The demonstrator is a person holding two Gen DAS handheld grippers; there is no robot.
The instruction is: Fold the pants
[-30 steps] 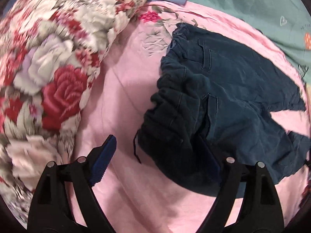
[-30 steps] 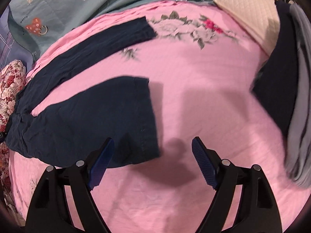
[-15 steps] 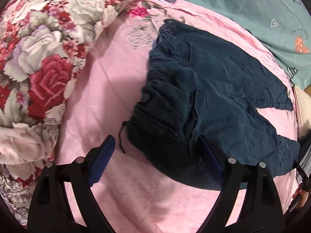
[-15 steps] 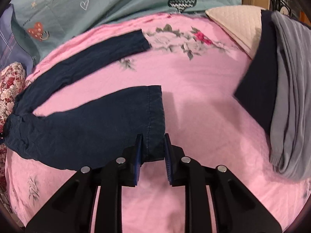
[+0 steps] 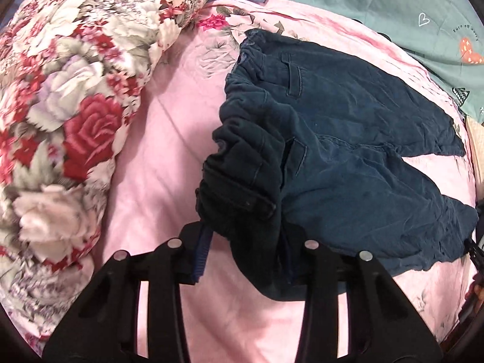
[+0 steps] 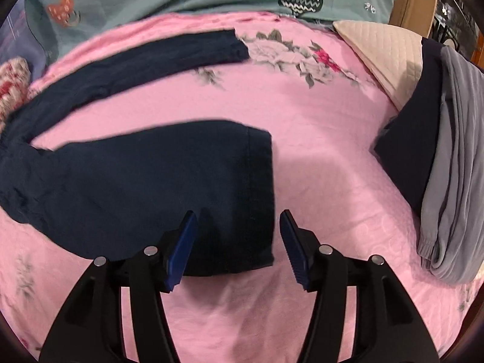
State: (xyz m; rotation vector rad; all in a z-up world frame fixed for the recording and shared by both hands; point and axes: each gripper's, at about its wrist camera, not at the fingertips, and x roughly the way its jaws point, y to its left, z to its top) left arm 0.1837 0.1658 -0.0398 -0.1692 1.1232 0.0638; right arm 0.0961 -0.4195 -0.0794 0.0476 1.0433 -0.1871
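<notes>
Left tongs [image 5: 245, 257] have just closed, pinching the waistband of the navy pants [image 5: 332, 139], while right tongs [image 6: 239, 248] have just been opening, jaws apart astride the leg hem [image 6: 260, 196] on the pink bed [image 6: 317, 151].

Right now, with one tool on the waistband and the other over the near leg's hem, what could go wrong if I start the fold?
1. The right tool has just been opening; its pads straddle the dark navy trousers at the hem without pressing, so a lift may leave that leg behind.
2. The left tool has just closed on the bunched waistband; that thick gather could slip, or carry its creases into the fold.
</notes>
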